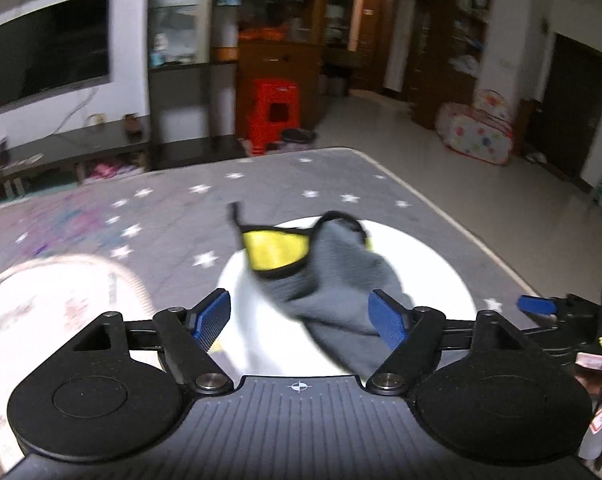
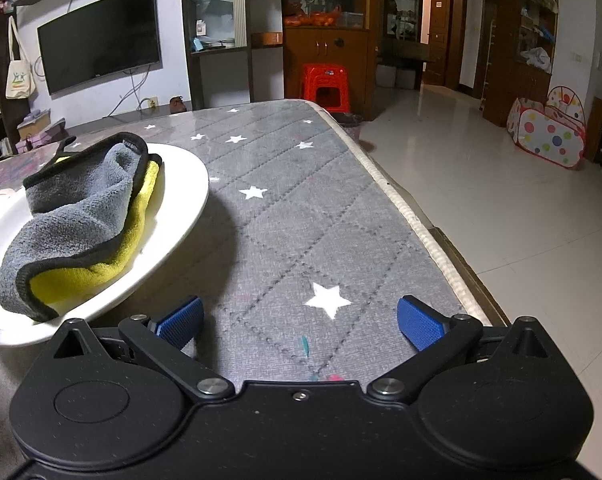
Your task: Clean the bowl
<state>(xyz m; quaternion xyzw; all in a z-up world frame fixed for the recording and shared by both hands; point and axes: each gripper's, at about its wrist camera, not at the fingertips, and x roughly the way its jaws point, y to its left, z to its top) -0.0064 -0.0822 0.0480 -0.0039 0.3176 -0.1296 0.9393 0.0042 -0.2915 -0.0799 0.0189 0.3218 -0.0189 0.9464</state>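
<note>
Left wrist: left gripper [image 1: 303, 318] spread wide above glossy white bowl [image 1: 429, 264]; fleecy grey-yellow cloth [image 1: 325, 280] heaped inside, blurred.
Right wrist: right gripper [image 2: 299, 322] spread, empty, over quilted star-print mat [image 2: 301, 200]; bowl [image 2: 181, 200] just left, holding cloth [image 2: 77, 216].

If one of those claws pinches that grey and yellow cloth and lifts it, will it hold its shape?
Probably not. The cloth lies crumpled and folded in the white bowl, so it looks soft and would likely droop. Its fleecy surface suggests it is light and easy to pinch, not slippery. Dragging it might nudge the bowl.
</note>
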